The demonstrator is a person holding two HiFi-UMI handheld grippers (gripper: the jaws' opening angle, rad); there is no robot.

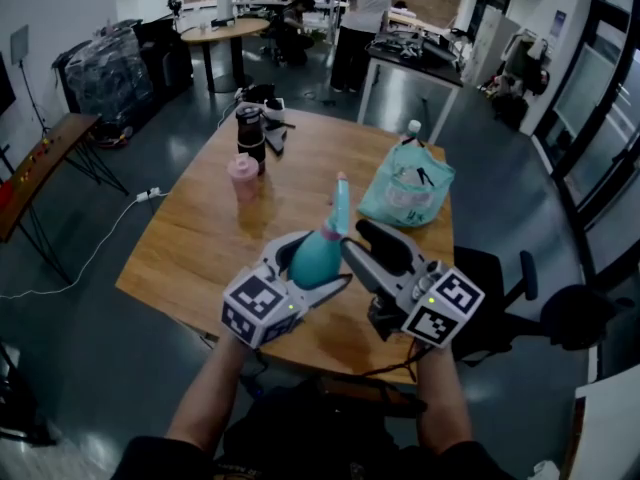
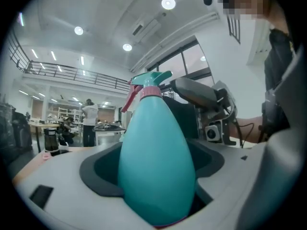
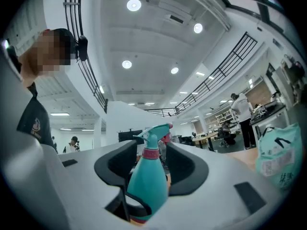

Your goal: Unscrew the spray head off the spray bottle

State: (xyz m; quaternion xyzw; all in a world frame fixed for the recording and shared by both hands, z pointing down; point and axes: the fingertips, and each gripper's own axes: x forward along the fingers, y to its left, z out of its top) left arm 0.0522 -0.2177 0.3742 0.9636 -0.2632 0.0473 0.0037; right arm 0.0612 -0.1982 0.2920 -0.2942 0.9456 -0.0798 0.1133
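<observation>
One spray bottle (image 1: 318, 255), clamped in left hand-held gripper (image 2: 154, 169)

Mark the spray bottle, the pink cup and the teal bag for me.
spray bottle (image 1: 318, 258): head view, on its teal body.
pink cup (image 1: 243, 180): head view, on its side wall.
teal bag (image 1: 405, 193): head view, on its front face.

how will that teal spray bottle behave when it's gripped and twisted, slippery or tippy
Probably slippery: the spray bottle has a smooth, tapering body, so it may spin in the left gripper under twisting. Likely light, seemingly thin plastic; contents hidden. Tall and narrowing toward the spray head, it would probably tip easily if stood and nudged.
</observation>
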